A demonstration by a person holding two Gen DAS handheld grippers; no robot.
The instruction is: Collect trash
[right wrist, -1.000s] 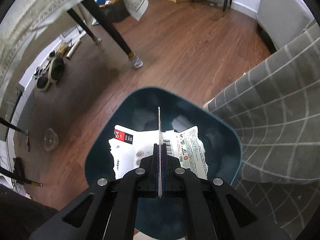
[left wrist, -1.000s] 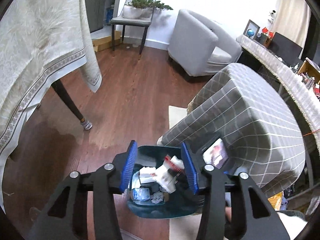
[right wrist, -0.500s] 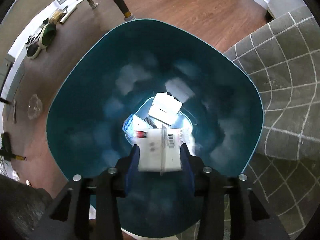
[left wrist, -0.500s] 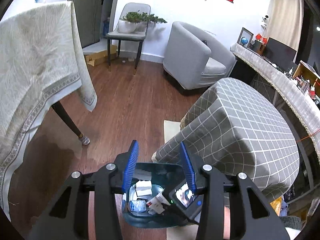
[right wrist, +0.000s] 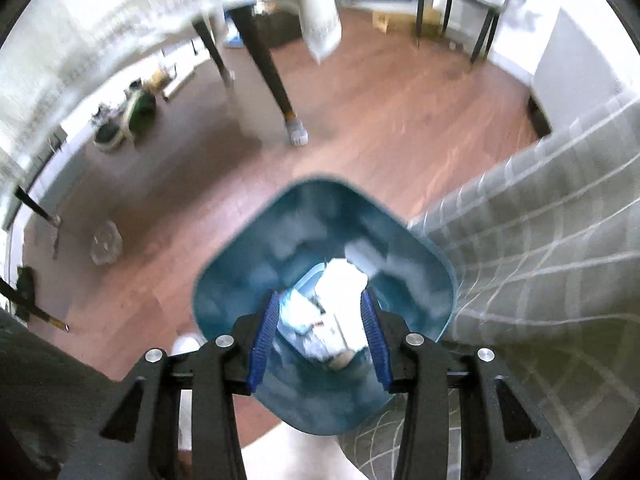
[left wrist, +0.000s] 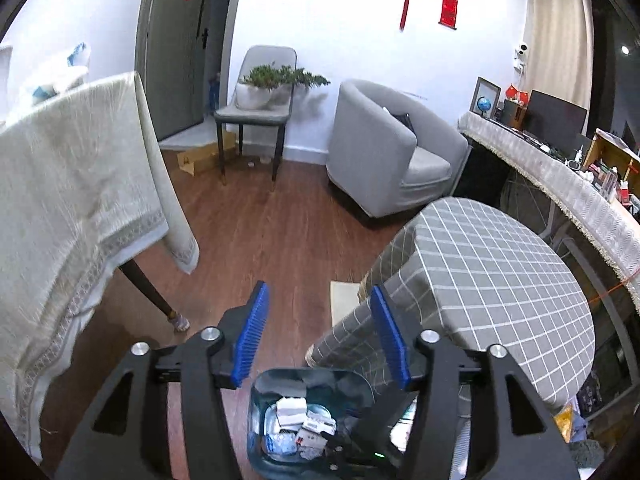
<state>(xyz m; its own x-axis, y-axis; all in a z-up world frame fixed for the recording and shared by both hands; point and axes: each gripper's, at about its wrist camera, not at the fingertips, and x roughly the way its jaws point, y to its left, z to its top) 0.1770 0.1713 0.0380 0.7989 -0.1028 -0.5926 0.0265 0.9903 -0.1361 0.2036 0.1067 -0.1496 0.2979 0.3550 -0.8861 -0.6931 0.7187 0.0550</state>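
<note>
The teal trash bin (right wrist: 240, 280) stands on the wooden floor (left wrist: 288, 240) just beside the checked-cloth counter (left wrist: 500, 272), with white paper wrappers (right wrist: 340, 280) lying at its bottom. The right gripper (right wrist: 318, 320) hangs above the bin's mouth, its blue fingers (right wrist: 262, 336) apart and nothing between them. The left gripper (left wrist: 320, 328) is opening, its fingers empty too, the bin showing below them.

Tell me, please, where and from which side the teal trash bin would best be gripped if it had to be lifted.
Probably the teal trash bin's thin upper rim, taken from above on the floor side: one finger inside, one outside. The checked cloth crowds the opposite side, and the body looks too wide for the jaws.
</note>
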